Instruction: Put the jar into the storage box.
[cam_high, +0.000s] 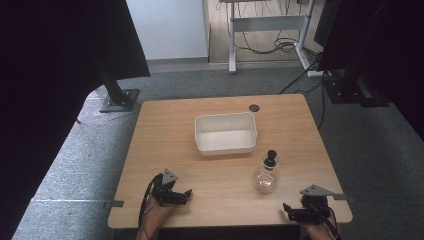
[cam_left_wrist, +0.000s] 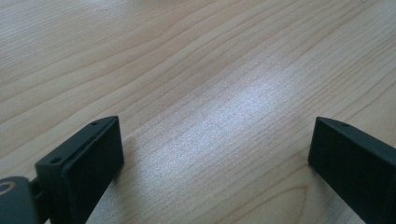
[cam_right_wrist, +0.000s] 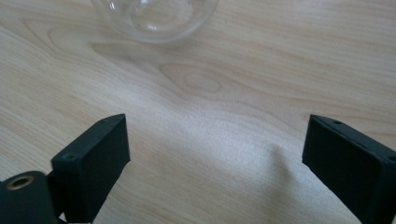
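A round clear glass flask (cam_high: 266, 179) with a black stopper (cam_high: 271, 158) stands upright on the wooden table (cam_high: 165, 145), front right of centre. Its rounded base (cam_right_wrist: 156, 18) shows at the top of the right gripper view. Behind it sits a white rectangular tub (cam_high: 225, 133), nothing in it. My left gripper (cam_high: 186, 195) rests open near the front left edge, jaws wide over bare wood (cam_left_wrist: 215, 140). My right gripper (cam_high: 287, 210) is open at the front right corner, pointing toward the flask, a short way from it. Its jaws hold nothing (cam_right_wrist: 215, 158).
A dark round grommet (cam_high: 254, 107) is set into the table's far edge. Grey carpet surrounds the table. A black stand base (cam_high: 120, 100) is at the back left, a desk frame with cables (cam_high: 280, 45) behind, dark equipment (cam_high: 350, 85) at the back right.
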